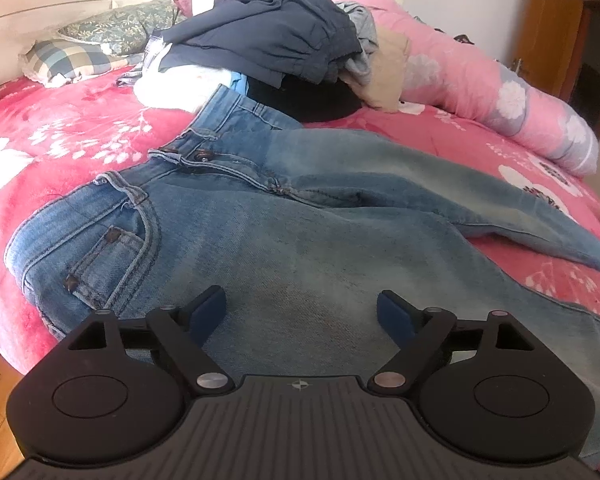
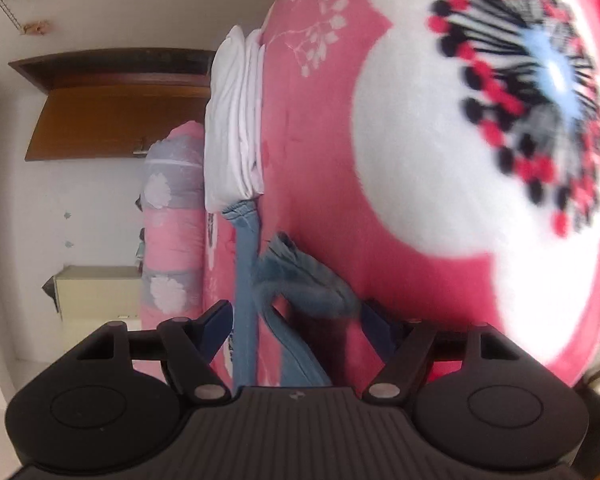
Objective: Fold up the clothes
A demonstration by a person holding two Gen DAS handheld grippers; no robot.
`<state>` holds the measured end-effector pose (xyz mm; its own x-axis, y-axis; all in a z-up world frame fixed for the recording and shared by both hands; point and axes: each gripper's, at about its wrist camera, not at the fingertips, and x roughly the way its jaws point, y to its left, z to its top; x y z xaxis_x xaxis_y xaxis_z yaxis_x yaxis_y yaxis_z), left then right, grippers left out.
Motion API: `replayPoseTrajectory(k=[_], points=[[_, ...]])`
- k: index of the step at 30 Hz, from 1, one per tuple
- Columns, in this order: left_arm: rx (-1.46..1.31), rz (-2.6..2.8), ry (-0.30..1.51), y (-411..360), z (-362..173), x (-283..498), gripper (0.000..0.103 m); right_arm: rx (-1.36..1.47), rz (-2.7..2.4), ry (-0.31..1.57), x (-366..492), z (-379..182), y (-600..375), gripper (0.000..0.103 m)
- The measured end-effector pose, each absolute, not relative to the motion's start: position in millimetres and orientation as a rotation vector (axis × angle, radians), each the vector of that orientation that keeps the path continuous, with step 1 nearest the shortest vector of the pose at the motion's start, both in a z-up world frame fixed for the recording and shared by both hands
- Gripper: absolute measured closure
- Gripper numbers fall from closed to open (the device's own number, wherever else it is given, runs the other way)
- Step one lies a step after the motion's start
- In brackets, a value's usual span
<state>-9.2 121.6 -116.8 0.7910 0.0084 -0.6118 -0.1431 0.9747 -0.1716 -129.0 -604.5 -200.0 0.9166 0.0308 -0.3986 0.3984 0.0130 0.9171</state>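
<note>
- Red fleece with large white flowers covers the bed (image 1: 60, 132); it carries everything we are working on, and the right wrist view shows it rolled sideways and blurred.
- Along the far side lies a rolled pink quilt (image 1: 480, 80), and beside it sits a heap of unfolded clothes (image 1: 268, 36) topped by a dark garment.
- The jeans (image 1: 300, 220) lie front side up across the bed, waistband toward the heap and legs running off to the right in the left wrist view, one leg angled away from the other.
- A folded white stack (image 2: 232, 128) rests on the bed just past the leg ends.
- We judge the main risk to be at the hems: the bunched leg end (image 2: 300, 280) could be caught in only one layer, so the fold would drag askew or the cloth would slip out.
- A second risk: with nothing pinning the hip area, a pull on the legs could slide the whole garment across the fleece.
- The left gripper (image 1: 300, 308) hovers low over the thigh denim with its jaws spread wide, holding nothing.
- The right gripper (image 2: 296, 316) has denim between its jaws, which stand partly apart; we cannot tell whether they are pinching it yet.
</note>
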Motion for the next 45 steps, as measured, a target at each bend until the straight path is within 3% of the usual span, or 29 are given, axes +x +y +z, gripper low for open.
replayPoseTrajectory(k=[1,4,11,14,16,18,20,21,29,36,41,45], points=[[-0.211,0.087,0.657,120,-117,-8,0.016,1.507,-0.312,0.346,-127,-195,-608,0.072],[-0.206,0.099,0.665,117,-115,-6,0.015,1.362,-0.308,0.329,-111,-173,-612,0.083],[-0.229,0.118,0.676,118,-113,-6,0.015,0.796,-0.291,0.423,-58,-121,-563,0.083],[-0.228,0.123,0.678,118,-113,-7,0.015,0.841,-0.358,0.498,-56,-132,-564,0.076],[-0.231,0.126,0.681,118,-112,-7,0.015,0.966,-0.361,0.489,-66,-143,-577,0.062],[-0.238,0.128,0.688,118,-111,-6,0.015,1.102,-0.329,0.447,-77,-155,-590,0.06],[-0.235,0.139,0.695,116,-111,-6,0.015,1.182,-0.273,0.418,-78,-167,-600,0.068],[-0.226,0.151,0.699,115,-110,-6,0.015,1.21,-0.239,0.408,-77,-173,-603,0.087],[-0.2,0.216,0.708,117,-109,-14,0.014,1.105,-0.255,0.165,-145,-132,-603,0.088],[-0.145,0.247,0.715,116,-110,-18,0.014,1.274,-0.384,0.27,-185,-193,-615,0.089],[-0.17,0.273,0.711,127,-111,-22,0.014,1.183,-0.35,0.212,-191,-173,-607,0.089],[-0.2,0.281,0.718,137,-113,-26,0.014,1.262,-0.351,0.276,-194,-192,-624,0.088]])
